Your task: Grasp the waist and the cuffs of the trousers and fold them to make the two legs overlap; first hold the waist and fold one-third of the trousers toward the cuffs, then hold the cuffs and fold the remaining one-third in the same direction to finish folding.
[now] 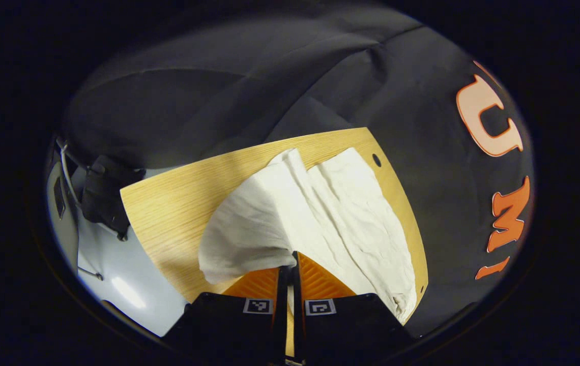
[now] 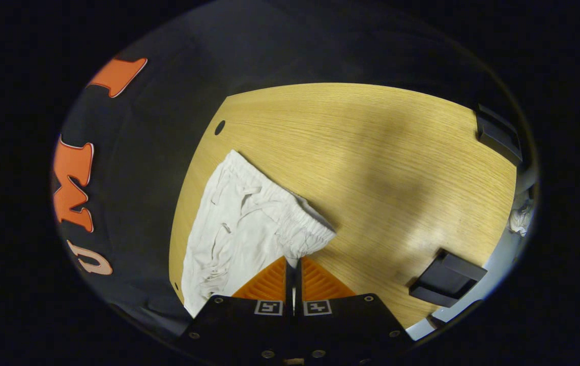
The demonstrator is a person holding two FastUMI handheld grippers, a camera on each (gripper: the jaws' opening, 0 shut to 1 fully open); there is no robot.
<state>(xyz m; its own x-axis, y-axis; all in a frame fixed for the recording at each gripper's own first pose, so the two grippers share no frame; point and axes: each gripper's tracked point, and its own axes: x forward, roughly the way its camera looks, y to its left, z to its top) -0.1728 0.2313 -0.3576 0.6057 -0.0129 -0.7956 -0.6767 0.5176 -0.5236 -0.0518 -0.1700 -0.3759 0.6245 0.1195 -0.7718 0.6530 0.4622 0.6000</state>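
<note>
While one pair of white trousers (image 1: 320,213) lies along the bench (image 1: 168,203) edge nearest the booth wall, each of the two tools has its fingers pinched together on the cloth. In the left gripper view, the left tool (image 1: 292,262) grips a raised fold at what seems to be the cuff end, the two legs running away toward the far corner with its one small hole (image 1: 376,160). In the right gripper view, the right tool (image 2: 293,264) grips the gathered elastic waist (image 2: 300,223). Two dark clamps (image 2: 445,279) sit on the opposite bench edge, well apart from the trousers.
</note>
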